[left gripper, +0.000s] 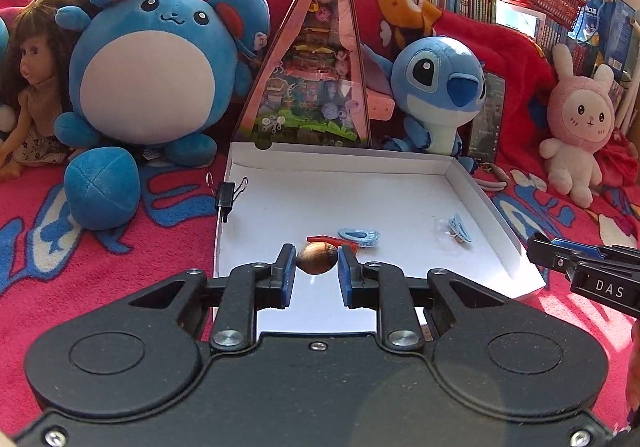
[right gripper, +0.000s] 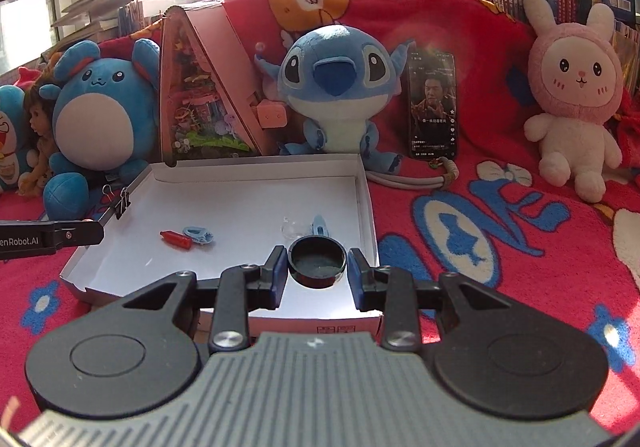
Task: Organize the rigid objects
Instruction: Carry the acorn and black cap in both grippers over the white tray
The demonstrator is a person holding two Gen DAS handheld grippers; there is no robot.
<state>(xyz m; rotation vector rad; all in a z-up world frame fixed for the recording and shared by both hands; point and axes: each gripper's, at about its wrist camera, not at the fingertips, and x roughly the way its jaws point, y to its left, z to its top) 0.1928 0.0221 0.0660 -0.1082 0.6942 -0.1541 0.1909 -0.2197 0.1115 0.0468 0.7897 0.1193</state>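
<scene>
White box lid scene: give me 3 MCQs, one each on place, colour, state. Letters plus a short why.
1. Where is the binder clip?
A. on the lid's left wall
B. in the red basket
C. under the phone

2. What colour is the small tube lying in the white box lid?
A. green
B. red
C. yellow

3. What is the left claw doing?
A. wide open, empty
B. gripping the doll
C. shut on a brown nut

Answers: 1 A, it is clipped over the left rim. 2 B, red beside the blue clip. 3 C, the pads press the nut's sides.

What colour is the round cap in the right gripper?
Black cap, clearest in the right wrist view.
</scene>
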